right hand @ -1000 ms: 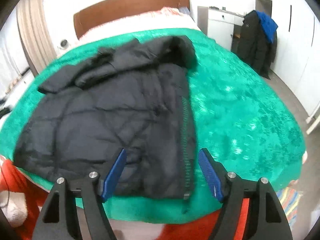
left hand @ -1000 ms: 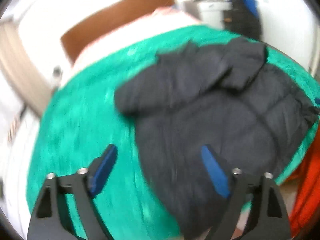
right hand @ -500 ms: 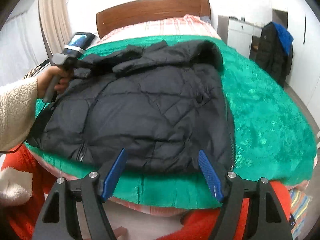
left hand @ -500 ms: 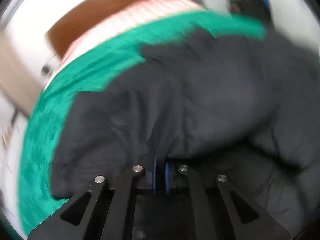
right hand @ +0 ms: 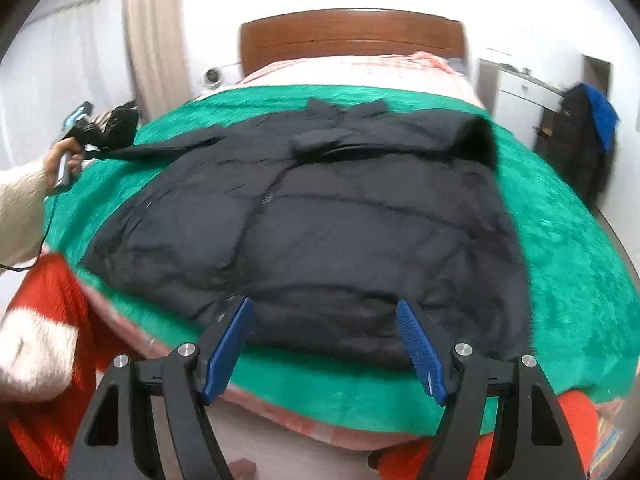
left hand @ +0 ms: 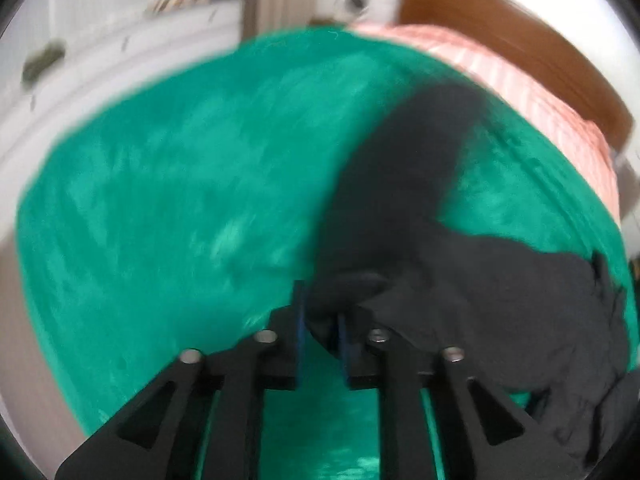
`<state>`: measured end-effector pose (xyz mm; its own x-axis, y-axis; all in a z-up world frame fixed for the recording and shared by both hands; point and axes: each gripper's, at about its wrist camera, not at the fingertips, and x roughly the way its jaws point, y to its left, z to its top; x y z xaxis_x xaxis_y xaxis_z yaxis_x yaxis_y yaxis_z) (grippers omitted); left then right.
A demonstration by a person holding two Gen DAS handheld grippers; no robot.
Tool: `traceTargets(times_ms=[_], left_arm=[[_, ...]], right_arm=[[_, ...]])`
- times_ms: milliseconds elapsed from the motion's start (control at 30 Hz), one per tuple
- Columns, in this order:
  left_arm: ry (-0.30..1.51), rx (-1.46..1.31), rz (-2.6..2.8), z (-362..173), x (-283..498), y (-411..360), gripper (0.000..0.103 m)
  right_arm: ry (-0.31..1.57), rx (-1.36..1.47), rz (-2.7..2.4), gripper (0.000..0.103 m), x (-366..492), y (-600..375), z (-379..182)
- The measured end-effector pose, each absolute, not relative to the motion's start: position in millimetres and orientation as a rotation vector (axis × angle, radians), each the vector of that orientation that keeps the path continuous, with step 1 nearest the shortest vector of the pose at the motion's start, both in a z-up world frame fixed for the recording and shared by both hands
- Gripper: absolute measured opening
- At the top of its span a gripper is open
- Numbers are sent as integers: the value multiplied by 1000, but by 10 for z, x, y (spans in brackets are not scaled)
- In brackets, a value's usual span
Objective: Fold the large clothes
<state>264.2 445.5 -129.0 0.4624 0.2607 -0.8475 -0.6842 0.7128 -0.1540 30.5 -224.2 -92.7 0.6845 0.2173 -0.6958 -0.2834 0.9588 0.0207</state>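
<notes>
- One black padded jacket point(right hand: 320, 232) lies spread on the bed, filling the middle of the right wrist view; its sleeve point(right hand: 168, 148) is drawn out towards 10 o'clock.
- Two grippers are in play. The left gripper point(left hand: 322, 332) has its jaws opening, with a fold of the sleeve's dark cloth between the blue pads; in the right wrist view it sits at 9 o'clock, held by a hand point(right hand: 66, 156) in a cream sleeve.
- The right gripper point(right hand: 326, 344) hangs over the near hem with its jaws wide apart and nothing between them.
- One green blanket point(right hand: 560, 248) covers the bed; a pink striped sheet point(right hand: 360, 68) shows at 12 o'clock under one brown wooden headboard point(right hand: 352, 36).
- One pale curtain point(right hand: 156, 48) hangs at 11 o'clock, one white cabinet point(right hand: 516, 92) stands at 2 o'clock, and one dark coat with a blue hood point(right hand: 588, 136) hangs beside it.
- Red and white knitwear point(right hand: 44, 320) is cut off at the lower left edge.
- The left wrist view is blurred, so whether the pads press the cloth is hard to make out.
</notes>
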Motion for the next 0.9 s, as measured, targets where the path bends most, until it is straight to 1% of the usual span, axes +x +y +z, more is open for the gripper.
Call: traceTargets(times_ms=[33,67,167,233,300,433,567,600,633,667,700,733,767,833,900], left_arm=[[932,-542,630,-1357,2594,4508,42],[950,-570,657,-1455,2568,4527,64],[923,-718,608,-1645,2449,4565,80],[913,-751,599,-1739,2345,4546,85],[911,-753,591,-1729,2240,4476,86],[887,-737,582,-1507,1913,4374,87],[835,-671,598,-1289,1512,4141,93],[820,-657,592,-1252,1430,4057,94],[800,-635,574,-1242,1354,3910,97],[791,-617,557,-1262,1325,3789,97],[787,-602,540,-1263,1266,3688,97],[787,-576,516,-1295,1249,3554,97],[793,-534,488,-1356,1264,3384,97],[802,-460,459,-1435,1239,3161,97],[831,-379,454,-1569,1289,2997,97]], right_arm=[[774,-105,297,74,293,-2201,-949],[778,-114,309,74,283,-2177,-965],[784,-120,320,74,265,-2179,-995],[790,-109,318,74,278,-2215,-1015],[795,-95,314,74,290,-2250,-1015],[797,-78,308,74,318,-2267,-1005],[775,-81,301,74,392,-2325,-840],[758,-84,297,75,465,-2366,-746],[734,-91,294,82,585,-2409,-622],[719,-100,292,87,674,-2427,-548],[702,-119,289,95,812,-2431,-451],[681,-163,289,100,1038,-2388,-326],[669,-193,294,101,1146,-2344,-282],[641,-353,329,102,1543,-2078,-257],[687,-575,389,102,1960,-1706,-508]])
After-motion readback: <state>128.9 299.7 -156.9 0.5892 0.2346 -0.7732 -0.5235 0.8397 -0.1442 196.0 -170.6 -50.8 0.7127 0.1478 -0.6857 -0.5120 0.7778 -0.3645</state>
